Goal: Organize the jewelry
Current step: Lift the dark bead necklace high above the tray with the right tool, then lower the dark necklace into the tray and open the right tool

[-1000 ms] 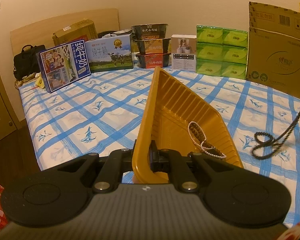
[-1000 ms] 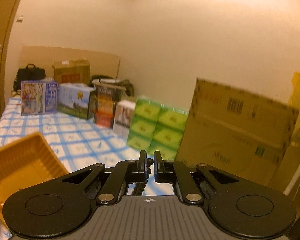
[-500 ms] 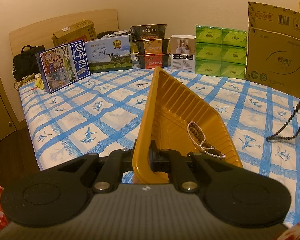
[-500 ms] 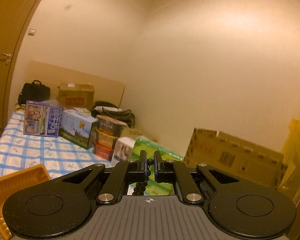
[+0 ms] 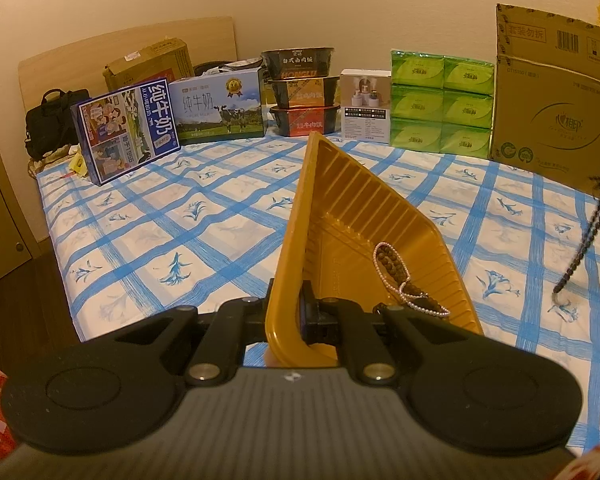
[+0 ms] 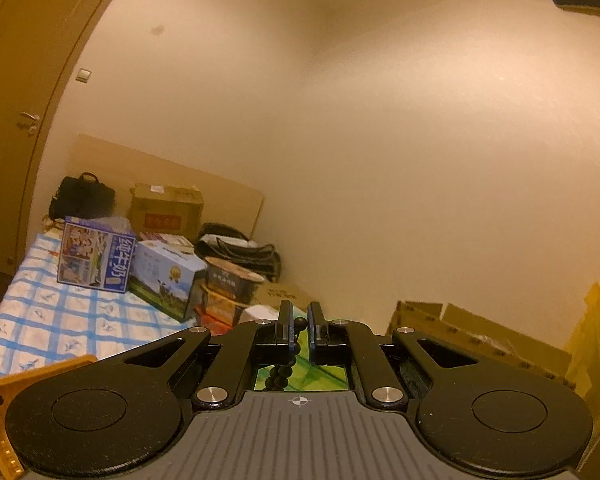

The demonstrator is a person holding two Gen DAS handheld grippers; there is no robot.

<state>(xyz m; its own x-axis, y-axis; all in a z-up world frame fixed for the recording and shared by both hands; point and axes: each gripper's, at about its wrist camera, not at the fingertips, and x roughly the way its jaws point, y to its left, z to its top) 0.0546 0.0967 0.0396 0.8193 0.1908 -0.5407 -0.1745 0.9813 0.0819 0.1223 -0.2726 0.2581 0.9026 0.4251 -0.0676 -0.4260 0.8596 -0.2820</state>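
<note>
My left gripper (image 5: pixel 286 308) is shut on the near rim of a yellow ribbed tray (image 5: pixel 352 220) and holds it tilted on edge over the blue-checked bed. A pearl bracelet (image 5: pixel 396 280) and a brown bead bracelet (image 5: pixel 390 266) lie in the tray's low corner. My right gripper (image 6: pixel 298 322) is shut on a dark bead necklace (image 6: pixel 280 376), raised high and pointed at the wall. The necklace hangs at the right edge of the left wrist view (image 5: pixel 588 236), clear of the bed. The tray's corner shows in the right wrist view (image 6: pixel 40 372).
Milk cartons (image 5: pixel 128 130), stacked noodle bowls (image 5: pixel 304 92), a white box (image 5: pixel 366 106), green tissue packs (image 5: pixel 440 104) and a large cardboard box (image 5: pixel 556 96) line the far side of the bed (image 5: pixel 180 216). A black bag (image 5: pixel 52 120) and a door (image 6: pixel 24 92) are on the left.
My right gripper has lifted the dark necklace off the bed and tilted upward. The necklace now hangs free at the right. The left gripper and tray have hardly moved.
</note>
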